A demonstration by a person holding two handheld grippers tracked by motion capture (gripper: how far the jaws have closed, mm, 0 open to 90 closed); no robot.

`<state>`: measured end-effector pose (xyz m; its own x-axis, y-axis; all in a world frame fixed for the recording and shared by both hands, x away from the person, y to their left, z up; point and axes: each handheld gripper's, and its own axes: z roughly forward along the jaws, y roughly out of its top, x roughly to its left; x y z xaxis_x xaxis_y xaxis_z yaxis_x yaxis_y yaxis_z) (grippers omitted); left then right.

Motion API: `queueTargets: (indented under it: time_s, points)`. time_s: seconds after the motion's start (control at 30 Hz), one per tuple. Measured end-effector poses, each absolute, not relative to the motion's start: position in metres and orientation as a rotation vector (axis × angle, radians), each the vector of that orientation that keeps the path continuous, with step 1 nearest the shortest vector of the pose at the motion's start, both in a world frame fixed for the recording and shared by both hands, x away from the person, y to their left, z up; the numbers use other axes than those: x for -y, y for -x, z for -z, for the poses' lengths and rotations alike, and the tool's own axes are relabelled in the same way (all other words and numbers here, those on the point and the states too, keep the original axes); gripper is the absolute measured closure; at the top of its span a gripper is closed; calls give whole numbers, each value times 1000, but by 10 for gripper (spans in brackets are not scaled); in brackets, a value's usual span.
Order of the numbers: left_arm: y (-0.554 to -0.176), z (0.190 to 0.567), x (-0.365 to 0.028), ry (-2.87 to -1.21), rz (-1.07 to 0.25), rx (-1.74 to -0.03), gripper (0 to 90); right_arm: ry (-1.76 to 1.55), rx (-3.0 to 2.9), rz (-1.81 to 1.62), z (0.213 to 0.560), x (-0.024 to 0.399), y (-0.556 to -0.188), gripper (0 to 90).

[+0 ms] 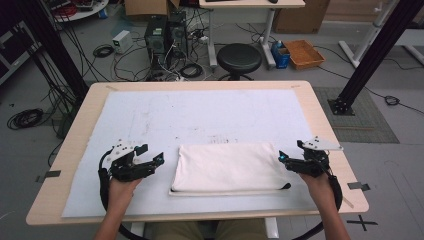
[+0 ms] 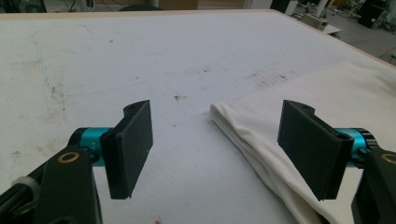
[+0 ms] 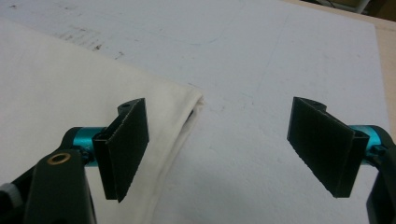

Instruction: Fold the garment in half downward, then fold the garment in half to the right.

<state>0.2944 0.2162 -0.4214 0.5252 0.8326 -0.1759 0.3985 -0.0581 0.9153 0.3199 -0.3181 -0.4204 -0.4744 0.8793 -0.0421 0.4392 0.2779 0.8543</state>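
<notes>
A folded white cloth [image 1: 230, 167] lies flat on the white mat [image 1: 200, 115], near the table's front edge. My left gripper [image 1: 159, 159] rests just off the cloth's left side, jaws wide apart and empty. In the left gripper view the cloth's folded edge [image 2: 373, 98] runs under the right pad [image 2: 310, 149], while my left gripper [image 2: 217, 121] spans mostly bare mat. My right gripper [image 1: 282, 156] sits at the cloth's right end, open. In the right gripper view, my right gripper [image 3: 217, 135] straddles the cloth's corner [image 3: 56, 84]; the left pad [image 3: 126, 149] hovers over the hem.
The wooden table [image 1: 75, 130] shows as a border around the mat. Behind the table stand a black stool [image 1: 239, 57], computer towers [image 1: 165, 35] with loose cables, and an orange tray [image 1: 303, 53]. A black frame post [image 1: 372, 55] rises at the right.
</notes>
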Motion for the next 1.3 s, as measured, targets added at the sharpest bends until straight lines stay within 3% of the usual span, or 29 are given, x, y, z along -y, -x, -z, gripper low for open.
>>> queueTargets:
  time_s: [0.5,0.77,1.17,1.3]
  points:
    - [-294,420,-213,-1700,-447,-1033,266,-1168,-2051,-1156,419,321,-315,205]
    - [-292,422,-209,-1749,-381,-1115,266,-1158,-2066,-1162,421,319,-316,205]
    - [-278,436,-172,-1868,-245,-1184,266,-1117,-2119,-1163,424,307,-319,205]
    - [-274,440,-160,-1940,-289,-1199,287,-1105,-2128,-1161,424,306,-319,205]
